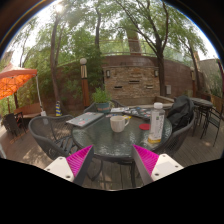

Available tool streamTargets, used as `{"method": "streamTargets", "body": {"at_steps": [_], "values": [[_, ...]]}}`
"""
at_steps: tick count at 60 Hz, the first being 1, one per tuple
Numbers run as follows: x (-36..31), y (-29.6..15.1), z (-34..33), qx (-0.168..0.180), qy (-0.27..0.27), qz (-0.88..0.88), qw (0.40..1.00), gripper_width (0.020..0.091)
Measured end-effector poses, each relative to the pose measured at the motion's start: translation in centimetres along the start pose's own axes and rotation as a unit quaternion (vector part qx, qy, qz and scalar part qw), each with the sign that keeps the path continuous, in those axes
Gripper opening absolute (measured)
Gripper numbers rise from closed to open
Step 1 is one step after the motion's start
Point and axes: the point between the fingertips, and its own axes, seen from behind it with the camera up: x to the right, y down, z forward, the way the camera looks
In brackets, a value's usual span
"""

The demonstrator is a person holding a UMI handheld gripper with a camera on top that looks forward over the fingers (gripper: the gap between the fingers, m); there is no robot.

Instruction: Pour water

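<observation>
Fingers (113, 160) nearest the camera, spread wide, pink pads (80, 159) facing each other, nothing between them but air. Just ahead, round glass tabletop (105, 138) on a patio. On it: white cup (118, 123) near centre, at 12 o'clock from the fingers; tall clear bottle (157, 122) with white cap at 1 o'clock, upright, apart from the cup, near the tabletop's right rim. Flat pale tray or paper (85, 118) at 11 o'clock on the far side; cannot tell which. Dark wicker chair (48, 132) at 10 o'clock beside the tabletop, another dark chair (181, 115) at 2 o'clock behind the bottle. Orange umbrella (16, 80) far off at 9 o'clock. Stone wall (130, 80) and trees beyond.
</observation>
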Motion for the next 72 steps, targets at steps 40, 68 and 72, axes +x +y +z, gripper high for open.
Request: {"method": "streamTargets", "body": {"at_steps": [40, 68, 72], "values": [[20.2, -2.1, 14.8, 0.048, 0.123, 0.011, 0.991, 0.083], [24.0, -4.0, 22.8, 0.07, 0.148, 0.004, 0.986, 0.0607], [24.0, -4.1, 22.6, 0.07, 0.153, -0.004, 0.986, 0.0564]]}}
